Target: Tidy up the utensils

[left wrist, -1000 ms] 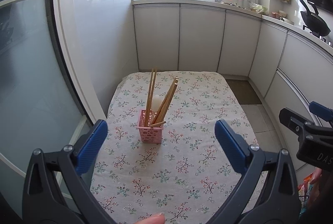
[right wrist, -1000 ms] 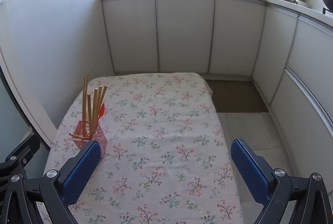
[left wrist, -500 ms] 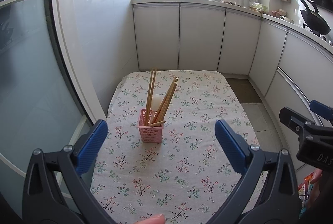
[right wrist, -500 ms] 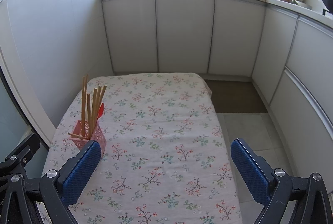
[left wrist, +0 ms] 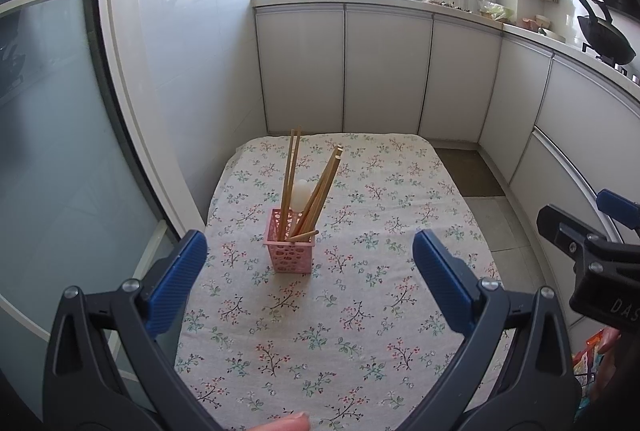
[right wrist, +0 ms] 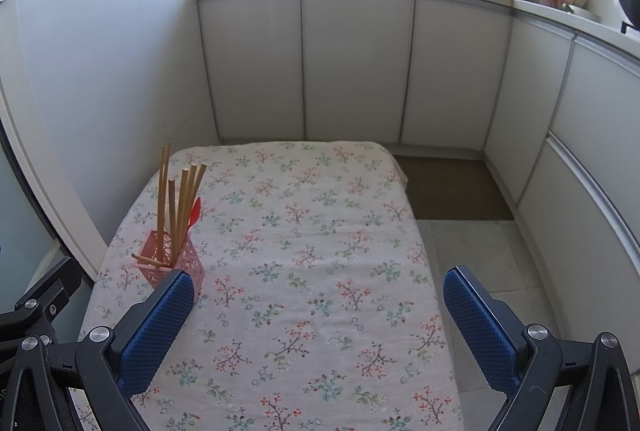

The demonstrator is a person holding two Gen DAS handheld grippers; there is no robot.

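Nothing has shifted since a second ago: both the left tongs (left wrist: 310,263) and right tongs (right wrist: 318,301) gape empty above the bench (right wrist: 320,231), where the pink holder (left wrist: 289,251) of chopsticks (left wrist: 316,187) could tip if knocked

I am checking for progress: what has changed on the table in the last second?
Nothing has visibly changed. The left tongs and right tongs stay open and empty above the tablecloth, and the pink holder with its chopsticks has not moved.
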